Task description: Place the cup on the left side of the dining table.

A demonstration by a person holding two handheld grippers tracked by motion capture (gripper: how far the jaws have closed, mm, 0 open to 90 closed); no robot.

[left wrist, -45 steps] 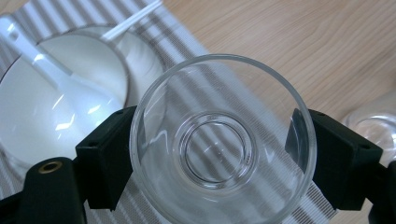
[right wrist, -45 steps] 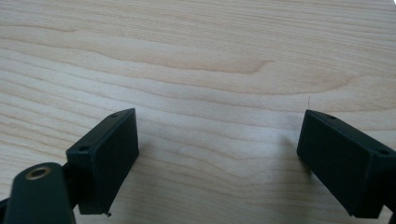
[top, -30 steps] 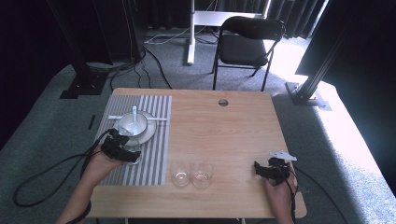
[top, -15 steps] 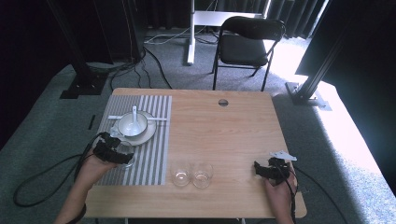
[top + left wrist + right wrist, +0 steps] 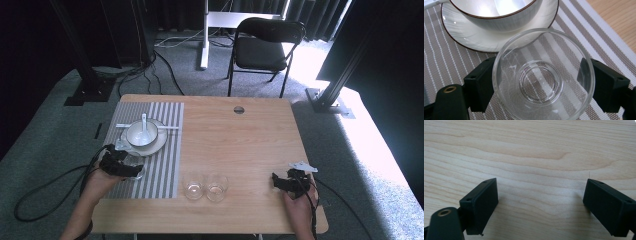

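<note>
My left hand-held gripper grasps a clear glass tumbler over the striped placemat, saucer just ahead. Thin grip; it could slip onto the saucer. Right hand-held gripper released over bare desk.

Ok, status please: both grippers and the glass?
Left gripper shut on glass, over mat. Right gripper open, bare table. Bowl close ahead.

bowl on plate, mat left, two glasses right
</note>
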